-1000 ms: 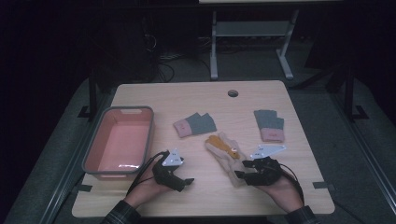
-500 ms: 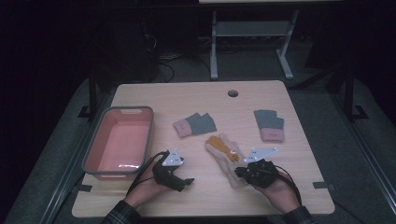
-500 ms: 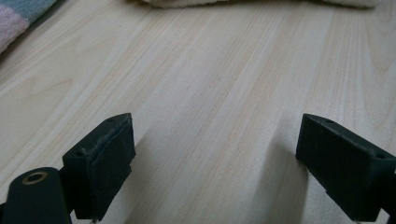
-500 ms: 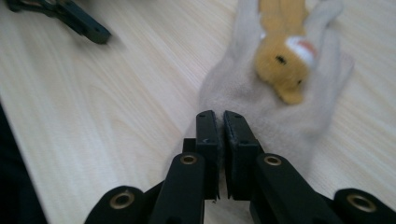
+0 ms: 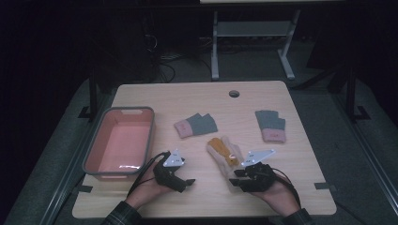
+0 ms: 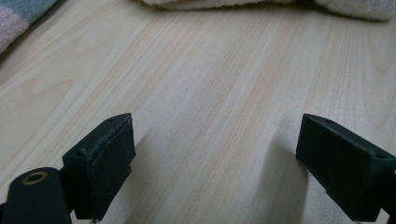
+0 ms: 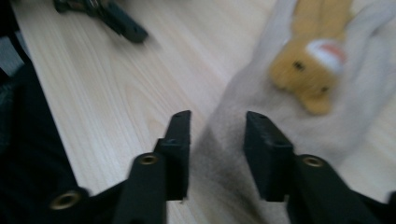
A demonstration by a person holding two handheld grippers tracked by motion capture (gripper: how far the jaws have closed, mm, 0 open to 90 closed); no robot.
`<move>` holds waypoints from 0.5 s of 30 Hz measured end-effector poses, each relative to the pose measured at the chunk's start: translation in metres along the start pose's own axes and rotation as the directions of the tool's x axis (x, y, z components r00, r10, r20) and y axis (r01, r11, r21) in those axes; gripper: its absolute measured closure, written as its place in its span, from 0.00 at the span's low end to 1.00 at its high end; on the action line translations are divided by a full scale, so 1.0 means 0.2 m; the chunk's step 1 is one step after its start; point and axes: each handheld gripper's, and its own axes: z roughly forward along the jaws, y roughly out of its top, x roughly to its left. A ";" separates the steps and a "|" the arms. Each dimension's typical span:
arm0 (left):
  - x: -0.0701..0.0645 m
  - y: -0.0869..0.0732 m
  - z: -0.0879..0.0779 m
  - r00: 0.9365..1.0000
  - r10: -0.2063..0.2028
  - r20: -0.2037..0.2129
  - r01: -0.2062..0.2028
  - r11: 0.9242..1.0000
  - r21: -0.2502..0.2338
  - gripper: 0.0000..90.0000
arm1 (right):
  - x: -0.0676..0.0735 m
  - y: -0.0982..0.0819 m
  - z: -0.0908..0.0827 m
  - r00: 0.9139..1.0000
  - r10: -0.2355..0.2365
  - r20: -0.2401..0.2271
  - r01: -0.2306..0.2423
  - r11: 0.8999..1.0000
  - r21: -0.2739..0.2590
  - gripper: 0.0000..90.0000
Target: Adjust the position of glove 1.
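On the table (image 5: 300, 187) lie three gloves, one pink bin (image 5: 96, 154); both tongs open.

Left gripper (image 5: 187, 182) fingers wide; right gripper (image 5: 237, 176) fingers reopening.

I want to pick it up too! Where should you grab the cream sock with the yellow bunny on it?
Grab the sock by its plain near end, coming low from the person's side. It lies flat, and the right gripper already has that end between its jaws.

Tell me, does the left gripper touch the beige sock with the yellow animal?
Apart. In the high view, bare table lies between the left gripper and the beige sock.
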 end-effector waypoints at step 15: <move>-0.04 0.17 -0.02 0.998 -0.053 0.042 0.052 0.999 0.013 0.71 | -0.30 -0.08 -0.06 0.996 0.030 0.085 -0.030 1.000 -0.002 1.00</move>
